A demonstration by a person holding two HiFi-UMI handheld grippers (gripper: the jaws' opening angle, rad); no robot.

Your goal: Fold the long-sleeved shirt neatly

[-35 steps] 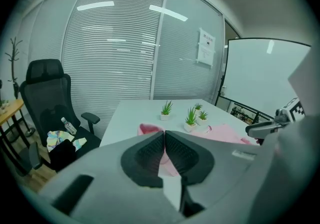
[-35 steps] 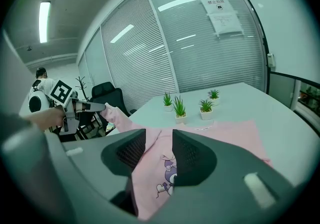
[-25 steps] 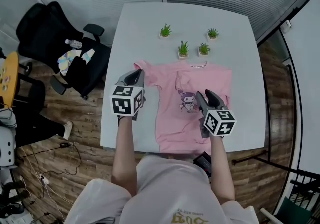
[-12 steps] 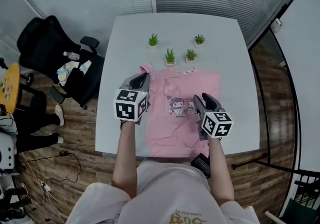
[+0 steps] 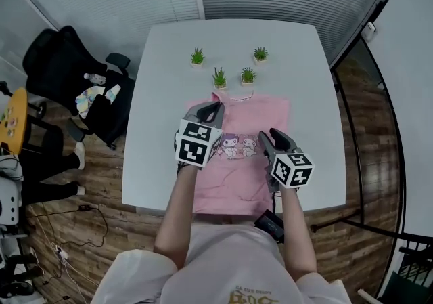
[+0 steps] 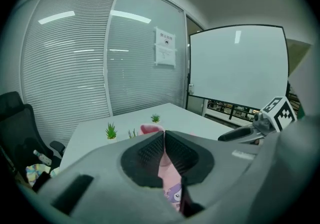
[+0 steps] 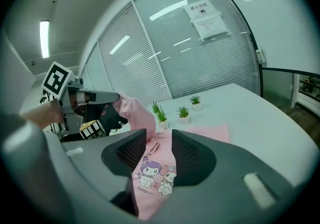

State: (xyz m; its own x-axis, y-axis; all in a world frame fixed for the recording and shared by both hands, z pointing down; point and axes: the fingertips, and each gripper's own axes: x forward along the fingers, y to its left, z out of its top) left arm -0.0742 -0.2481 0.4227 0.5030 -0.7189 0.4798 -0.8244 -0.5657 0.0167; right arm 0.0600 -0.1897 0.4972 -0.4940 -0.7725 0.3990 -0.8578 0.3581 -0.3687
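Observation:
A pink long-sleeved shirt (image 5: 272, 112) with a cartoon print lies flat on the white table (image 5: 154, 160), collar toward the far side. My left gripper (image 5: 215, 107) hovers over the shirt's left half, shut on a fold of pink fabric (image 6: 165, 168) that it holds lifted above the body. In the right gripper view that fold (image 7: 131, 111) hangs from the left gripper (image 7: 112, 98). My right gripper (image 5: 274, 137) stands open over the shirt's right half, near the print (image 7: 154, 174). Nothing is pinched between its pads (image 7: 134, 149).
Several small potted plants (image 5: 220, 78) stand on the table just beyond the collar. A black office chair (image 5: 61, 66) with clutter is left of the table. The shirt's hem hangs at the near table edge against the person's body. Blinds close the far wall.
My left gripper has carried the shirt's left side rightward, from the table's left part to over the shirt's body. The right gripper has shifted only slightly and stays open.

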